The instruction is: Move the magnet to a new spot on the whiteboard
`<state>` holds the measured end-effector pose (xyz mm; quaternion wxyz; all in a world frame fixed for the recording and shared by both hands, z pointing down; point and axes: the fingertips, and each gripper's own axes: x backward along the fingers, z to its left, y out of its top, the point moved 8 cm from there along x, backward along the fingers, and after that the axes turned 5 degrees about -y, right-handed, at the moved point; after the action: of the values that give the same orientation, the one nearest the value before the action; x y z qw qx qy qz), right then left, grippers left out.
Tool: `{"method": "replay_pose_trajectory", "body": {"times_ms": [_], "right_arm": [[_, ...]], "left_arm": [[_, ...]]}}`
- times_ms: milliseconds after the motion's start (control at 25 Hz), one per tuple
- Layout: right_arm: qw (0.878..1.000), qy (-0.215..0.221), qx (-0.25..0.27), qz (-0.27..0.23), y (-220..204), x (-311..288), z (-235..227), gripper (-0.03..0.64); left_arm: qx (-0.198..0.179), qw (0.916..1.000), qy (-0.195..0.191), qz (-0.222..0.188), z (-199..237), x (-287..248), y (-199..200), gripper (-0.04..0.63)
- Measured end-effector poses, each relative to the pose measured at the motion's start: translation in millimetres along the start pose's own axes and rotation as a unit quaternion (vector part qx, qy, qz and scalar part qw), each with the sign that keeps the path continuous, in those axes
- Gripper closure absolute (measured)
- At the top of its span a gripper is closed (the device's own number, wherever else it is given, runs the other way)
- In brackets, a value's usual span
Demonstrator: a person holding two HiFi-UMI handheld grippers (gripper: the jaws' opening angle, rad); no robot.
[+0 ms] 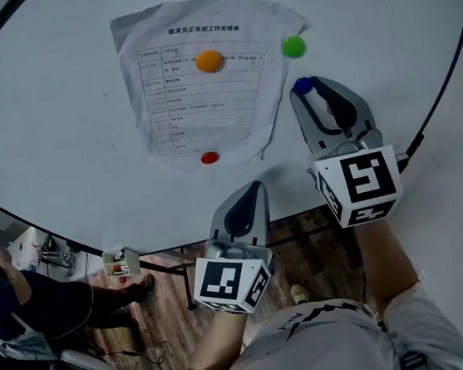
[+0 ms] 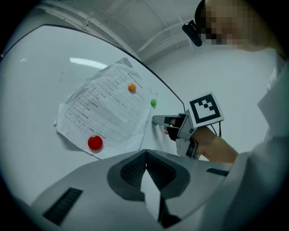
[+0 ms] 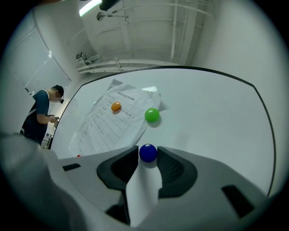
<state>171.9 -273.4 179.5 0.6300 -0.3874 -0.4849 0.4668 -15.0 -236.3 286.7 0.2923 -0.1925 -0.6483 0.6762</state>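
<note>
1. The left hand-held gripper (image 1: 245,193) is nearest, held low by the lower edge of the whiteboard (image 1: 56,118); its jaws are clenched together with nothing between them and point up at the board
2. A sheet of paper (image 1: 205,108) lies on the board with an orange magnet (image 1: 209,60) near its top and a red magnet (image 1: 210,157) at its bottom edge; a green magnet (image 1: 293,46) sits just off its right corner
3. The right hand-held gripper (image 1: 314,93) is grasping the blue magnet (image 3: 148,153), which is just right of the paper and below the green one
4. Judged from this, the grasp is made; carrying the magnet to a new spot and letting go are left
5. The right forearm is stretched forward towards the board; the left is tucked back, idle
</note>
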Motion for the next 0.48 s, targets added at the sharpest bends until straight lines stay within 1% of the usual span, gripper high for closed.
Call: {"method": "replay_pose_trajectory", "body": {"times_ms": [280,480], "right_arm": [[1.000,-0.003,-0.003,0.002,0,10,2,0.494],[1.000,0.007,-0.013,0.014,-6,24,10,0.494]], "left_arm": [[0.001,1.0000,-0.002,0.003,-2,7,-4,0.584],[0.004,1.0000,-0.002,0.006,-6,16,-7,0.584]]}}
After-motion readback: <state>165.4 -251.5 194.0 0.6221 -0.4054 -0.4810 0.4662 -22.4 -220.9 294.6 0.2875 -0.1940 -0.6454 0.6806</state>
